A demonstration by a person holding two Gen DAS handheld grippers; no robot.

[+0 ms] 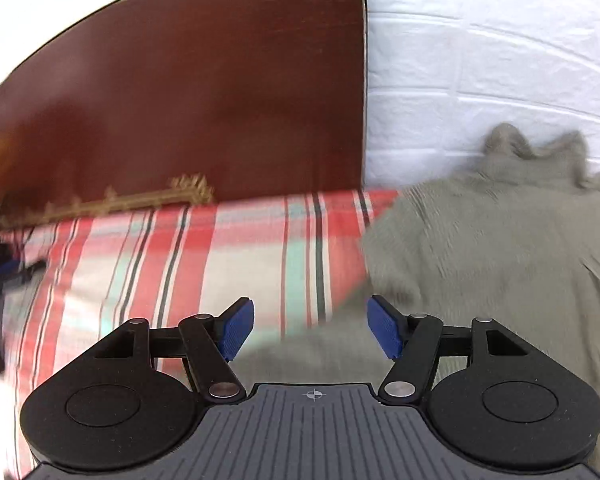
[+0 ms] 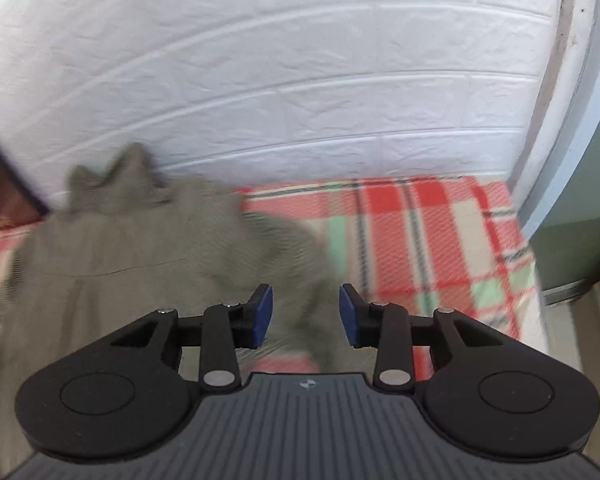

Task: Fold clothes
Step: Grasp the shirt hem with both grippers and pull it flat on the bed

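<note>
An olive-grey knit garment (image 1: 500,248) is lying rumpled and spread out, bunching up at its far edge, ahead-right of the left gripper (image 1: 310,330) and ahead-left of the right gripper (image 2: 306,316).

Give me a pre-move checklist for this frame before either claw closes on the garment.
1. Left claw open: ok, blue pads apart with nothing between them.
2. Right claw open: ok, pads apart and empty.
3. Olive-grey garment on the plaid bedcover: ok.
4. Garment spread flat: not ok, its far end is bunched up against the white brick wall.
5. Garment edge lined up between the left claw's pads: cannot tell, motion blur.
6. Sleeves located: cannot tell.
</note>
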